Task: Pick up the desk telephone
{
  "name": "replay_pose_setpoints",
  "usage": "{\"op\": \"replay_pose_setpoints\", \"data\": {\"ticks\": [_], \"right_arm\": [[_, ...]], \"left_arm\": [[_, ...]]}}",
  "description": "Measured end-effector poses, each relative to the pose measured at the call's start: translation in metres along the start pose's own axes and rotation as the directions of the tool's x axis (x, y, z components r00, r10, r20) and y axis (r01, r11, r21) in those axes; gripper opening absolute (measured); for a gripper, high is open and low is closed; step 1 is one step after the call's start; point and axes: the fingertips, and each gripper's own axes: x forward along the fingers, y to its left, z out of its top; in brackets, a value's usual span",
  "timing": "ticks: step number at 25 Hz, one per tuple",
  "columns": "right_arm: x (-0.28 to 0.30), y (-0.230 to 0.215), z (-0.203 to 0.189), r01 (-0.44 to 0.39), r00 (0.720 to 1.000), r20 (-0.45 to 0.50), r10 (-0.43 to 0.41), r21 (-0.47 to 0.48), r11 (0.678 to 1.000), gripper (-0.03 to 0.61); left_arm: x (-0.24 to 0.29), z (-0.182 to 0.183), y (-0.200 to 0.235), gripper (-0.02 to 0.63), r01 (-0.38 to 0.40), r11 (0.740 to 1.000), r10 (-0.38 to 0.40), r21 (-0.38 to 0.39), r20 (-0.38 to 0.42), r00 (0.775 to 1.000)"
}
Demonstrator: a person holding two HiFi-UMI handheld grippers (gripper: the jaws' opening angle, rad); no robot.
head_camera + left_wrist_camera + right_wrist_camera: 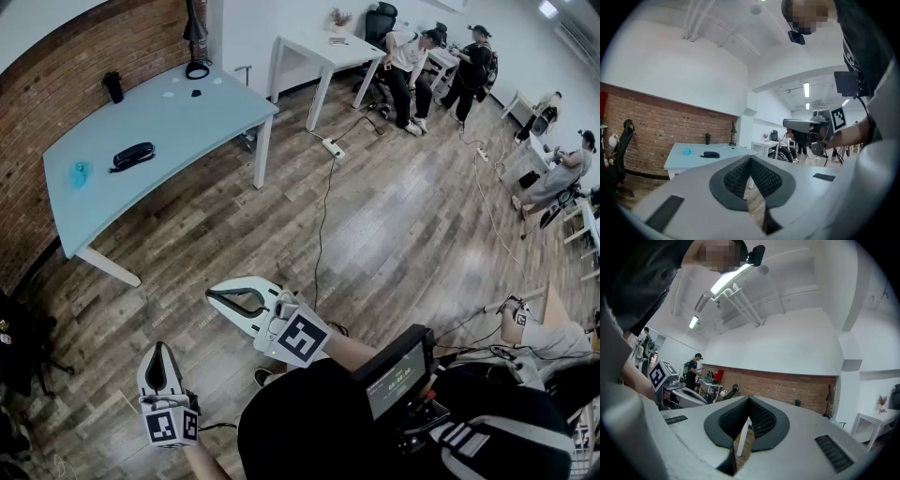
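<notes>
A black oblong thing (pixel 131 156), apparently the desk telephone, lies on the pale blue table (pixel 187 117) against the brick wall, far ahead of both grippers. It also shows small in the left gripper view, as the same black thing (pixel 711 154) on the table (pixel 693 157). My left gripper (pixel 159 346) is at the bottom left over the wooden floor, shut and holding nothing (pixel 751 160). My right gripper (pixel 212 294) is just right of it and slightly further forward, also shut and holding nothing (pixel 749 400). Both point roughly towards the table.
On the table are a blue item (pixel 80 173), a black cup (pixel 113 86) and a lamp (pixel 195 42). A power strip (pixel 332 148) and its cable lie on the floor. A white table (pixel 323 52) and several people stand at the back right. A dark chair (pixel 19 347) is at the left.
</notes>
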Motion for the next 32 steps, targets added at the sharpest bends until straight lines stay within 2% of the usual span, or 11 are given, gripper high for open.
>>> {"op": "replay_pose_setpoints", "data": {"ticks": [4, 7, 10, 13, 18, 22, 27, 30, 32], "right_arm": [[0.009, -0.005, -0.017, -0.026, 0.999, -0.017, 0.027, 0.079, 0.997, 0.014], [0.02, -0.024, -0.034, -0.02, 0.999, -0.03, 0.022, 0.074, 0.997, 0.014], [0.031, -0.051, -0.043, -0.05, 0.999, -0.014, 0.051, 0.07, 0.996, 0.014], [0.038, -0.083, -0.051, -0.079, 0.997, -0.007, 0.079, 0.046, 0.996, 0.014], [0.048, -0.132, -0.07, -0.137, 0.99, -0.012, 0.139, 0.083, 0.987, 0.014], [0.057, -0.169, -0.08, -0.147, 0.989, 0.013, 0.147, 0.137, 0.98, 0.014], [0.073, -0.192, -0.095, -0.168, 0.985, -0.011, 0.173, 0.169, 0.971, 0.014], [0.082, -0.2, -0.1, -0.148, 0.988, -0.017, 0.156, 0.213, 0.966, 0.014], [0.091, -0.205, -0.105, -0.138, 0.988, -0.038, 0.149, 0.206, 0.969, 0.014]], "left_arm": [[0.016, -0.003, 0.0, 0.015, 0.02, 1.0, -0.02, 0.022, -0.008, 1.0], [0.032, -0.009, -0.003, 0.015, 0.018, 0.999, -0.017, 0.029, -0.033, 0.999], [0.056, -0.007, -0.002, 0.015, -0.018, 1.0, 0.018, 0.018, -0.035, 0.999], [0.094, 0.008, -0.001, 0.015, -0.042, 0.999, 0.042, 0.005, -0.018, 0.999], [0.163, 0.038, -0.003, 0.015, -0.056, 0.996, 0.058, 0.065, -0.024, 0.998], [0.206, 0.046, -0.014, 0.015, -0.064, 0.993, 0.068, 0.103, -0.037, 0.997], [0.231, 0.039, -0.016, 0.015, -0.053, 0.992, 0.061, 0.114, -0.075, 0.995], [0.24, 0.034, -0.006, 0.015, -0.042, 0.994, 0.052, 0.104, -0.095, 0.994], [0.247, 0.034, 0.007, 0.015, -0.037, 0.996, 0.044, 0.084, -0.088, 0.995]]}}
